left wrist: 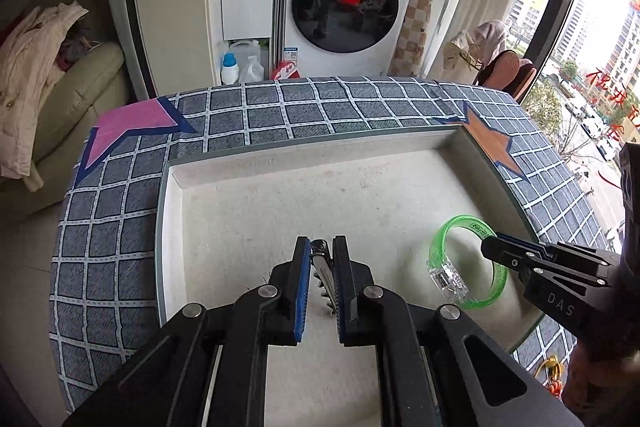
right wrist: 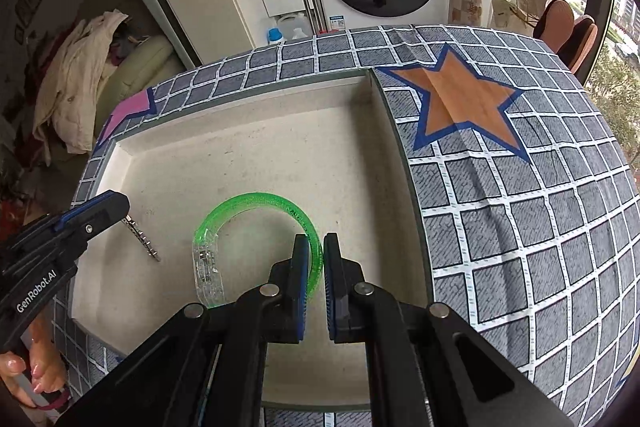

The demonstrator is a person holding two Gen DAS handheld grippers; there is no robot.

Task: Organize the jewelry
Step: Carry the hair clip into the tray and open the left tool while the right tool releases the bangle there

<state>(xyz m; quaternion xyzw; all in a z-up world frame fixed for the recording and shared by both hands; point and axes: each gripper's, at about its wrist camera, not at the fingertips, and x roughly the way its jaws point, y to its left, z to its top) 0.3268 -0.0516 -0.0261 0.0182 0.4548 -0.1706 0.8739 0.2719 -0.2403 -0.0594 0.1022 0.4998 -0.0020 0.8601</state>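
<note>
While both pieces hang over the pale tray at frame centre, lower gently and release flat: left gripper clamped on the spiked metal bracelet, right gripper pinching the green bangle, well apart to avoid tangling.
</note>
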